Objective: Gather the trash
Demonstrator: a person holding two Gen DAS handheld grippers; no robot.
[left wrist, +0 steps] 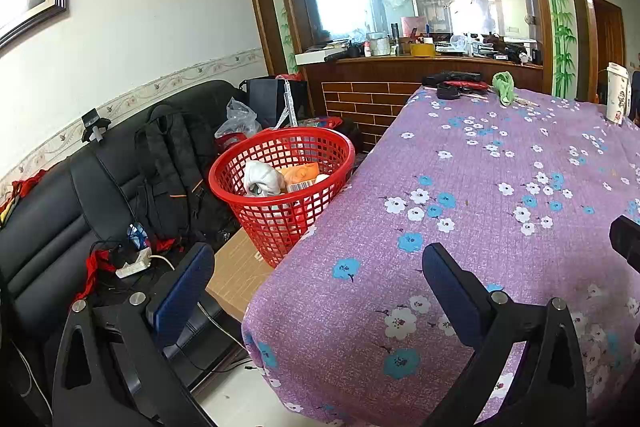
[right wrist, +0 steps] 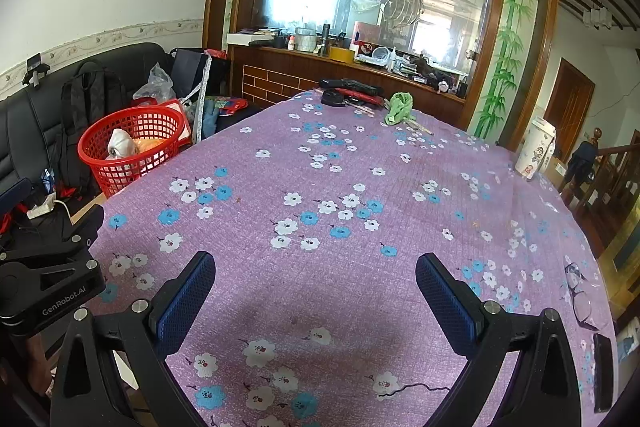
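Both grippers hang wide open and empty: left gripper (left wrist: pixel 316 279) at the table's near-left corner, right gripper (right wrist: pixel 316 287) over the purple tablecloth (right wrist: pixel 340 167). The red basket (left wrist: pixel 280 187) sits left with trash inside. Probably best to go for the far green rag (right wrist: pixel 400 109) next, pinching its middle.

My right gripper (right wrist: pixel 314 287) hangs with its fingers spread over the purple flowered tablecloth (right wrist: pixel 340 187), whose middle is bare and passable. At the far edge a green cloth (right wrist: pixel 399 109) and dark clutter (right wrist: pixel 352 91) block the way; a white cup (right wrist: pixel 534 155) stands at the right edge, glasses (right wrist: pixel 580 295) nearer. The red basket (left wrist: pixel 280 187) sits just beside the table's left edge, open-topped above, a black sofa (left wrist: pixel 60 227) behind it.
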